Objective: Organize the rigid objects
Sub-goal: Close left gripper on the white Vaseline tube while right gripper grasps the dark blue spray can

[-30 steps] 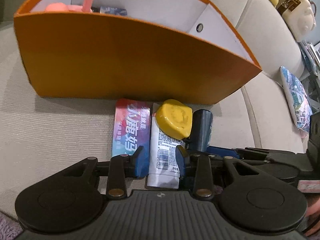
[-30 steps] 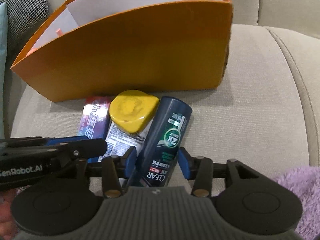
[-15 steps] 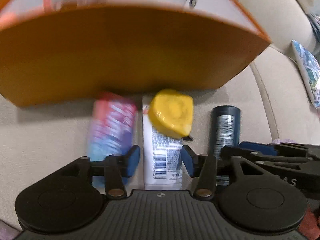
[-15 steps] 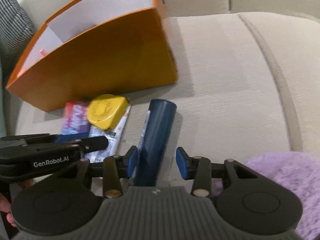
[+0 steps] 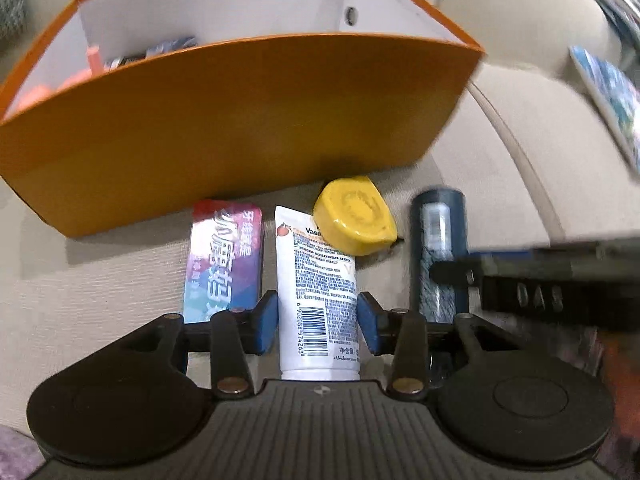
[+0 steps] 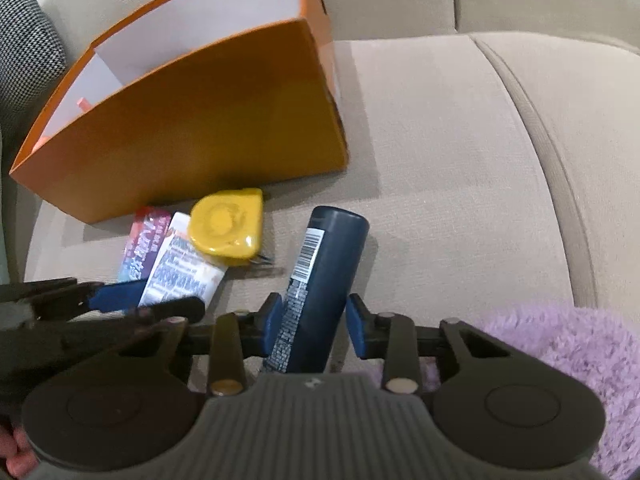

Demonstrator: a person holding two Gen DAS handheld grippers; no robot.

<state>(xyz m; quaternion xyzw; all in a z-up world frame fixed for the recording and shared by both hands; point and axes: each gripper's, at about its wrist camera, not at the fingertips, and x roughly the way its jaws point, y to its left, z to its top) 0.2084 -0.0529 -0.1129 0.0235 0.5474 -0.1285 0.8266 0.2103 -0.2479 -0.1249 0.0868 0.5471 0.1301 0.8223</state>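
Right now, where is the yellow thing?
In both views, the yellow case lies on the sofa before the orange box, overlapping the white tube, left of the dark bottle.

A box (image 5: 240, 120) is set on a sofa seat (image 6: 460, 160), with a few small items lying inside it at its left end. Just in front of it, four things are laid in a row: a packet (image 5: 224, 264) leftmost, then a tube (image 5: 316, 292) with a tape measure (image 5: 354, 216) resting on its far end, then a bottle (image 5: 440, 248) rightmost. A fluffy throw (image 6: 560, 360) lies nearer, to the right.

Orange box (image 5: 240, 120), yellow case (image 5: 354, 216), navy bottle (image 6: 320, 292), beige sofa (image 6: 460, 160).
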